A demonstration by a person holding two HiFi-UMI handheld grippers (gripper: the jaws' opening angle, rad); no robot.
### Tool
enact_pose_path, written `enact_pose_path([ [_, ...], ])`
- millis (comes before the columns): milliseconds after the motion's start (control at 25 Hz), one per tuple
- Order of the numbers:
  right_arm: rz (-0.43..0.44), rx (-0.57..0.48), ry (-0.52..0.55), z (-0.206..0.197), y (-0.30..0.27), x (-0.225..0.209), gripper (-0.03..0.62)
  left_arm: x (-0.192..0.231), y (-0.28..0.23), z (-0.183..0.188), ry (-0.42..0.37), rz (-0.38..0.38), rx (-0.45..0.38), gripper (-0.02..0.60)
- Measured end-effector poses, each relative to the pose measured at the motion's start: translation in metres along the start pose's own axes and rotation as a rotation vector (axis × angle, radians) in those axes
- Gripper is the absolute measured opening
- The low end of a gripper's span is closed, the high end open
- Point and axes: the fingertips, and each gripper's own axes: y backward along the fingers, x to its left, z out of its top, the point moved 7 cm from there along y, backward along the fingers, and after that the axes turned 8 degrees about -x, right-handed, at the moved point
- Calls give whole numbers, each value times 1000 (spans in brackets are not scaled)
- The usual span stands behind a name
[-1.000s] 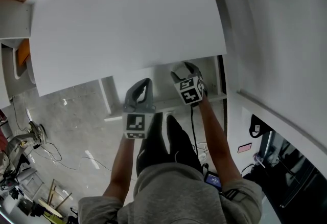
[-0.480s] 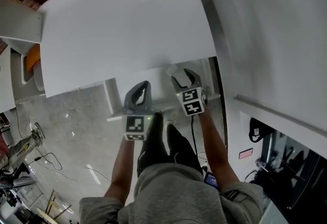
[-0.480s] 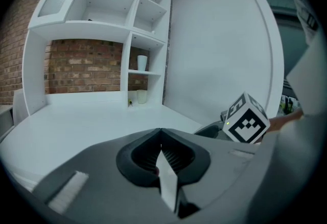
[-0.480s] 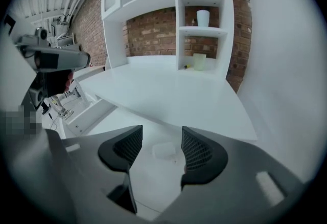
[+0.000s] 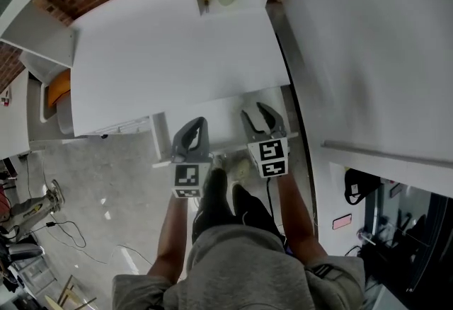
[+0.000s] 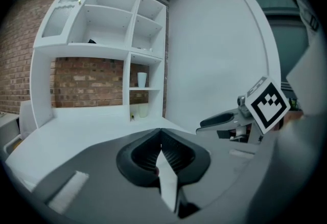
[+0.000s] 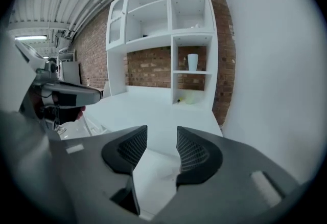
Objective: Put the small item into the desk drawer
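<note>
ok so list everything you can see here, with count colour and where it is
desk: one, white, centre of the head view
shelf unit: one, white, at the desk's far end
brick wall: red-brown, behind the shelf unit
cup: one, white, on a right-column shelf
pale item: one, yellowish, lowest cubby
slim thing: one, yellow, beside the pale item; too small to identify
orange thing: one, in a white container left of the desk
cables: several, on the grey floor
left gripper: grey, jaws together, nothing between
right gripper: grey, jaws apart, just been closing, nothing between
person: grey top, dark trousers, at the desk's near edge
</note>
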Motion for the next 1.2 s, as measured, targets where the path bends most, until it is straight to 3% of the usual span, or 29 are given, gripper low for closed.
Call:
enact_pose_path([
  [520, -39, -249, 15, 68, 85, 5, 121, -20, 48, 64, -49, 57, -125, 12],
  [800, -60, -313, 37, 78, 128, -2, 81, -41, 68, 87, -64, 64, -168, 12],
  [1200, -76, -343, 55, 66, 165, -4, 20, -60, 94, 83, -78, 59, -159, 12],
])
